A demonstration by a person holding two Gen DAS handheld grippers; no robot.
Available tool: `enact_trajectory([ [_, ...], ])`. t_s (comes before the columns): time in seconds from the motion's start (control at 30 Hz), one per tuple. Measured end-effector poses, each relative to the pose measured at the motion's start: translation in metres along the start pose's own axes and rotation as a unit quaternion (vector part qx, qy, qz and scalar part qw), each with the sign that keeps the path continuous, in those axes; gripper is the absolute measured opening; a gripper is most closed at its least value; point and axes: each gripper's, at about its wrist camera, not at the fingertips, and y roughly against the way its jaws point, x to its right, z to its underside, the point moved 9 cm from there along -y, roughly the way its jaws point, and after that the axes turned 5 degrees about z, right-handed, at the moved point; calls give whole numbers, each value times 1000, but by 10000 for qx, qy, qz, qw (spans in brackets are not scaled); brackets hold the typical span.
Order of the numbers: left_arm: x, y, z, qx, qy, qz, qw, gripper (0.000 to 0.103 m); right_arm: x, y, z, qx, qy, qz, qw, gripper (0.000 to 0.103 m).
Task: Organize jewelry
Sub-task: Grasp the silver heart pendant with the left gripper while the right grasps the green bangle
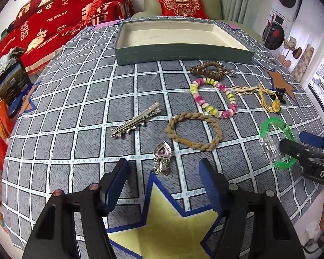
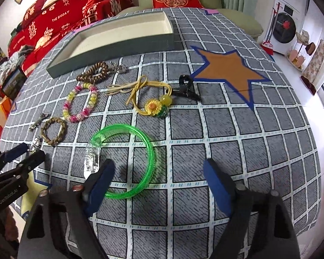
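Note:
Jewelry lies on a grey checked cloth. My left gripper (image 1: 164, 172) is open, its fingers on either side of a heart-shaped silver pendant (image 1: 162, 152). My right gripper (image 2: 159, 172) is open over a green bangle (image 2: 127, 159); the bangle's right arc lies between the fingers. The bangle also shows in the left wrist view (image 1: 277, 142). Further out lie a braided tan bracelet (image 1: 194, 130), a silver hair clip (image 1: 136, 119), a pink-yellow bead bracelet (image 1: 213, 97), a brown bead bracelet (image 1: 207, 69), a sunflower cord (image 2: 153, 105) and a black claw clip (image 2: 185, 86). An empty grey-green tray (image 1: 183, 54) stands behind.
A red-covered sofa (image 1: 54, 17) and a green armchair with a red cushion (image 1: 181, 2) stand beyond the table's far edge. Coloured stars mark the cloth: yellow (image 1: 162, 226) near me, orange (image 2: 229, 71) at right. Shelves stand at far right.

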Motion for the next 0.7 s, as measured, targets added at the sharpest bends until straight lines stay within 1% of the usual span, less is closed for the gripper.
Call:
enact_trajectory([
  [0.03,2,1,-1,32,-71,-33,10000,66,-2,-1,-1,3,68,46,10000,82],
  [0.07,3,1,-1,29,-112,-3,9999,63,-3,-2,-1,6,117,81,9999,82],
  [0.1,6,1,-1,26,-153,26,9999,57,-4,-3,-1,2,173,116,9998,82],
  [0.13,7,1,-1,28,-182,37,9998,48,-6,-3,-1,-1,253,159,9996,82],
  [0.17,9,2,-2,38,-224,52,9997,45,-8,-4,0,3,310,185,9993,82],
  [0.2,9,2,-2,38,-236,63,9997,39,-9,-4,0,16,363,194,9991,81],
  [0.23,10,2,-2,46,-239,74,9997,28,-11,-3,0,30,386,176,9991,79],
  [0.33,10,4,-1,39,-108,278,9995,27,-14,-1,0,65,453,143,9988,67],
  [0.37,10,4,-1,44,-56,345,9994,27,-14,0,-1,82,470,138,9988,57],
  [0.4,10,5,-1,58,13,417,9991,27,-15,1,-2,96,482,118,9987,43],
  [0.43,9,6,-1,75,55,446,9990,27,-15,2,-3,103,492,105,9987,35],
  [0.47,8,8,-1,96,90,456,9989,27,-17,2,-3,102,488,55,9987,20],
  [0.5,8,10,-1,109,108,454,9989,27,-16,3,-3,96,452,-2,9989,10],
  [0.7,9,26,-10,286,118,529,9981,26,-10,9,-5,104,82,-429,9990,8],
])
